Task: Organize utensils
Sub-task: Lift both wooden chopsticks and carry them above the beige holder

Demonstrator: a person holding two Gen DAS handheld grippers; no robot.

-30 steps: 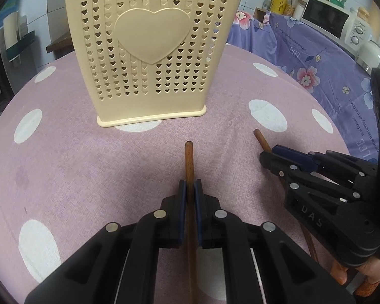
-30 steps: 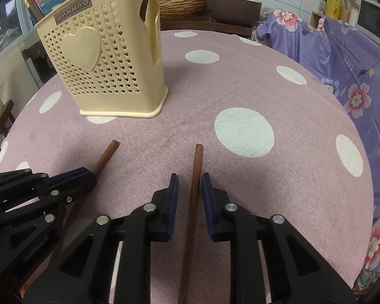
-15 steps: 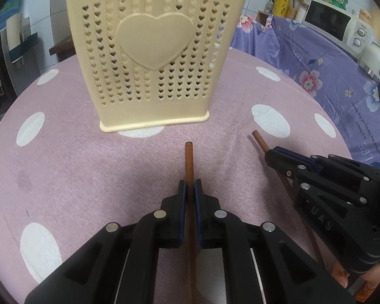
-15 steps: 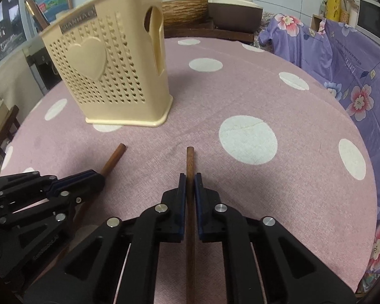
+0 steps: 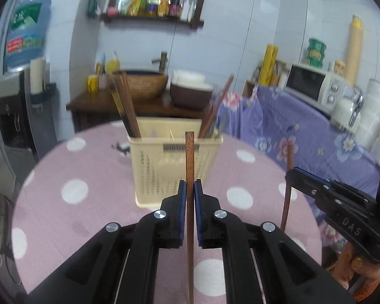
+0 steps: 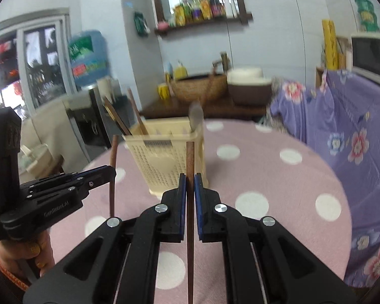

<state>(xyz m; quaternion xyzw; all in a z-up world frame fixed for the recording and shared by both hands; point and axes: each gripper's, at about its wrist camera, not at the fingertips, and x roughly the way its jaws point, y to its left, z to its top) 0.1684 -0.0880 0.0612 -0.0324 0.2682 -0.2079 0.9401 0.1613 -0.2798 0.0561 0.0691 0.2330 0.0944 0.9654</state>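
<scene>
My left gripper [image 5: 189, 190] is shut on a brown wooden chopstick [image 5: 189, 157] and holds it lifted above the pink dotted table [image 5: 73, 217]. My right gripper [image 6: 189, 183] is shut on a second brown chopstick [image 6: 189, 159], also lifted. The cream perforated utensil basket [image 5: 164, 167] stands ahead of both, with several chopsticks [image 5: 128, 106] sticking out of it; it also shows in the right wrist view [image 6: 162, 159], with a spoon [image 6: 196, 116] inside. The right gripper shows in the left wrist view [image 5: 293, 174], and the left gripper in the right wrist view [image 6: 109, 173].
A purple floral cloth [image 5: 304, 131] covers a counter at the right with a microwave [image 5: 314, 86]. A wooden sideboard [image 5: 139, 106] with a woven basket and bowls stands behind the table. A water dispenser [image 5: 17, 96] stands at the left.
Both grippers have lifted their chopsticks off the table and tilted up, so the views now look level across the room. The basket appears farther away and lower in view.
</scene>
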